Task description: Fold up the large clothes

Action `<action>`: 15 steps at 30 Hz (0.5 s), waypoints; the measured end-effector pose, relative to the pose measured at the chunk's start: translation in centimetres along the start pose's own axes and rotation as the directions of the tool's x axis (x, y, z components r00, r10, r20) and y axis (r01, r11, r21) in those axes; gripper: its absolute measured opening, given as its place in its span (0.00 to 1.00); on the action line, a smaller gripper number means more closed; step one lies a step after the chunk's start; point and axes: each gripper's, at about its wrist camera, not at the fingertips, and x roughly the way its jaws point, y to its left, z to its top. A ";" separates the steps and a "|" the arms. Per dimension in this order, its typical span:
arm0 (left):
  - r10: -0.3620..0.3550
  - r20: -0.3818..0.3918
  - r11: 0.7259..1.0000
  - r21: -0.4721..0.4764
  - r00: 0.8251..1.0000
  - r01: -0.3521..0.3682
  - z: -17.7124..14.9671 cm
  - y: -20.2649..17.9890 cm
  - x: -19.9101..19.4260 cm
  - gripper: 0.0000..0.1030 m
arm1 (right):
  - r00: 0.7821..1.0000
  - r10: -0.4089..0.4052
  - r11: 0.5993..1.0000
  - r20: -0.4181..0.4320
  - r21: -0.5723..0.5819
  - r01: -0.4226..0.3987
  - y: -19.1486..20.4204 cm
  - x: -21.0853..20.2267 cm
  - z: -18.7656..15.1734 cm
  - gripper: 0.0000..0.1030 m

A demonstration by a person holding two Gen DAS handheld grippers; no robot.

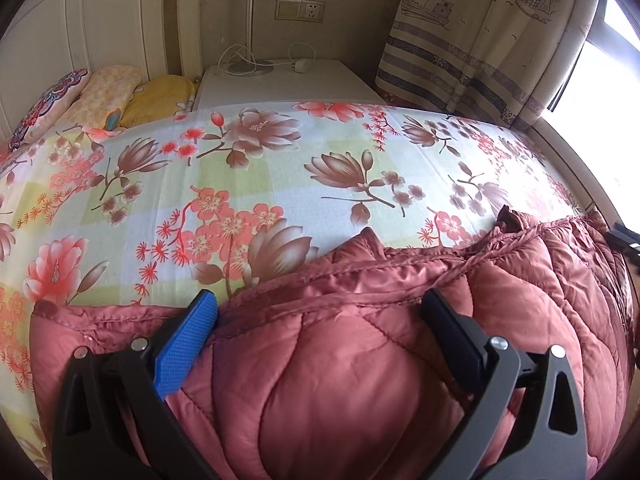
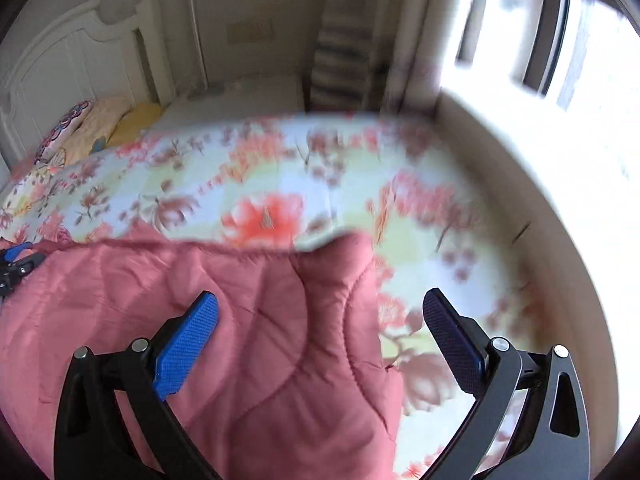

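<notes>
Your left gripper (image 1: 320,308) has its jaws wide apart, gripping nothing, hovering low over the quilted pink down jacket (image 1: 360,360). The jacket bulges up between the two jaws and spreads out beyond both, and its seamed edge runs just ahead of the fingertips. Past that edge lies the floral bed sheet (image 1: 260,168), with pillows (image 1: 108,96) far off to the left of the jaws and a white nightstand (image 1: 280,80) straight ahead at the wall.

Your right gripper (image 2: 320,308) also has its jaws spread and empty. Here the jacket fills the space from beyond the left jaw to roughly midway between the two, its corner ending ahead of them; the right jaw hangs over bare sheet. This view is blurred.
</notes>
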 end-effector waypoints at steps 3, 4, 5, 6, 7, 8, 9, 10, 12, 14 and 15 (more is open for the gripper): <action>0.000 0.001 1.000 0.000 1.000 0.000 0.0 0.0 0.0 0.98 | 0.992 0.108 0.991 0.065 -0.081 -0.102 3.3 -3.1 0.7 0.95; 0.000 0.000 1.000 0.000 1.000 0.000 0.0 0.0 0.0 0.98 | 0.986 0.151 0.981 0.067 -0.131 -0.141 5.1 -3.7 0.8 0.95; 0.000 0.000 1.000 0.000 1.000 0.000 0.0 0.0 0.0 0.98 | 0.979 0.198 0.966 0.058 -0.181 -0.184 7.0 -3.9 0.7 0.95; -0.001 0.000 1.000 0.000 1.000 0.001 0.0 0.0 0.0 0.98 | 0.969 0.245 0.945 0.042 -0.233 -0.229 9.0 -3.9 0.5 0.95; -0.001 0.000 1.000 0.000 1.000 0.001 0.0 0.0 0.0 0.98 | 0.963 0.269 0.931 0.032 -0.265 -0.251 10.2 -3.8 0.5 0.95; -0.001 0.000 1.000 0.000 1.000 0.001 0.0 0.0 0.0 0.98 | 0.956 0.293 0.905 0.016 -0.326 -0.272 12.2 -3.4 0.1 0.95; -0.001 0.000 1.000 0.000 1.000 0.001 0.0 0.0 0.0 0.98 | 0.957 0.291 0.893 0.006 -0.362 -0.269 13.7 -3.0 -0.2 0.95; -0.002 0.000 1.000 -0.001 1.000 0.002 0.0 0.0 -0.1 0.98 | 0.961 0.276 0.878 -0.019 -0.401 -0.260 15.0 -1.9 -0.9 0.95; -0.010 0.001 1.000 -0.009 1.000 0.010 0.0 0.2 -0.1 0.98 | 0.954 0.282 0.859 -0.106 -0.414 -0.300 15.9 1.5 -2.4 0.96; -0.021 0.001 0.999 -0.024 1.000 0.021 -0.1 0.4 -0.1 0.98 | 0.925 0.362 0.872 -0.116 -0.310 -0.380 14.2 2.9 -2.1 0.96; -0.018 0.000 1.000 -0.022 1.000 0.018 -0.1 0.3 -0.1 0.98 | 0.922 0.369 0.877 -0.120 -0.283 -0.388 13.6 3.1 -2.0 0.96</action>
